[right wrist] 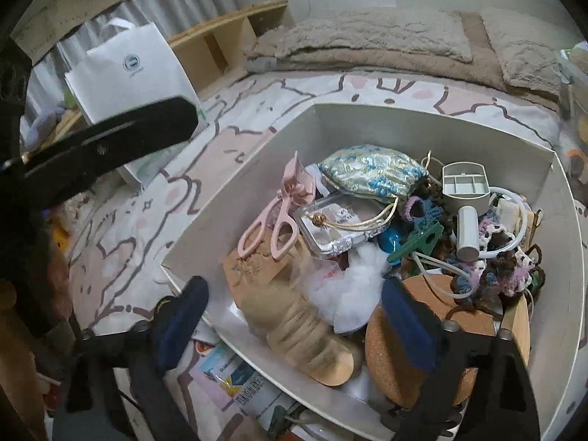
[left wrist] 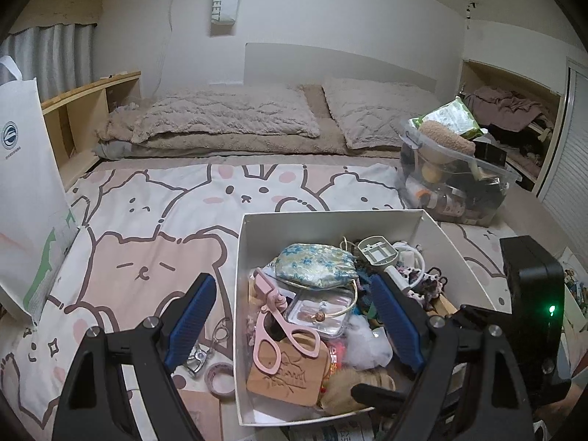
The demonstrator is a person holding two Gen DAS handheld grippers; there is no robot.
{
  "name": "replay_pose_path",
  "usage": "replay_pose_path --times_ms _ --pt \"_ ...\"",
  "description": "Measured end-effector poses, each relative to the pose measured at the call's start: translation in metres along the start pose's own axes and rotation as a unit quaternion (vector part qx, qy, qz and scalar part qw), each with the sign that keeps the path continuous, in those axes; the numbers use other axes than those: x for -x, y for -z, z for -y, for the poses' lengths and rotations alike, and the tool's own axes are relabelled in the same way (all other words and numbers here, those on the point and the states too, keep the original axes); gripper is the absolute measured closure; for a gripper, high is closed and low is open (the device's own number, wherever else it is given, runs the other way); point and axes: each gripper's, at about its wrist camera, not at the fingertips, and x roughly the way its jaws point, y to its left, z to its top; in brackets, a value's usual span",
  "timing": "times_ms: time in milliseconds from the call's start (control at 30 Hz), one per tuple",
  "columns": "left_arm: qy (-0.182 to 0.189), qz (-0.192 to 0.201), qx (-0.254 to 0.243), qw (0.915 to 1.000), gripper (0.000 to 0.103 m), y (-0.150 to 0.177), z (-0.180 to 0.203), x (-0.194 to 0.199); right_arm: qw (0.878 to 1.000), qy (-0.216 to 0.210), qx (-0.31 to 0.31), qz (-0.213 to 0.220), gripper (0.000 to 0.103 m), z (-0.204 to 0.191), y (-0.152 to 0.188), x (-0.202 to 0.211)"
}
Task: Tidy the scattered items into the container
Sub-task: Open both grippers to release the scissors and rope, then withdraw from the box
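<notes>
A bed [left wrist: 154,220] with a cartoon-animal cover filled both views, with beige pillows [left wrist: 224,117] along its far end in the upper frame. The white box [left wrist: 238,294], the container, sat open-topped on the cover at lower centre, packed with a pink eyelash curler [left wrist: 273,327], a floral pouch [left wrist: 318,264], a carved wooden tag [left wrist: 288,375] and crocheted pieces [right wrist: 492,257]. Open cover lay to the left of the box's left wall. There, in the lower left of the left wrist view, a metal eyelash curler [left wrist: 205,349] and a roll of tape [left wrist: 219,378] remained outside, just beside that wall. A white paper bag [left wrist: 25,191] stood at the left edge, and a clear tub [left wrist: 455,180] of sundries stood at the upper right, beyond the box.

The left gripper [left wrist: 294,319] had its fingers spread, straddling the left wall of the box and pinching nothing. The right gripper [right wrist: 294,316] likewise had its fingers spread wide and empty, above a tan ribbed item [right wrist: 305,327] and a cork disc [right wrist: 437,301] near the lower wall of the box. Only the right wrist view showed printed packets [right wrist: 235,375] outside that near wall; only the left showed the tub clearly.
</notes>
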Motion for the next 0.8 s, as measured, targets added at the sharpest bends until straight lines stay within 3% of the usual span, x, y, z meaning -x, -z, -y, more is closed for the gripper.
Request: replay_pose_path --times_ms 467,667,800 --pt "0.003 0.001 -0.006 1.0 0.016 0.003 0.002 0.016 0.999 0.029 -0.01 0.033 0.0 0.003 0.005 0.027" --pt "0.0 0.009 -0.008 0.9999 0.016 0.006 0.008 0.028 0.996 0.06 0.004 0.06 0.0 0.001 0.005 0.057" --pt "-0.003 0.016 -0.003 0.9999 0.007 0.007 0.011 0.037 0.994 0.077 0.002 0.081 0.0 -0.001 0.007 0.078"
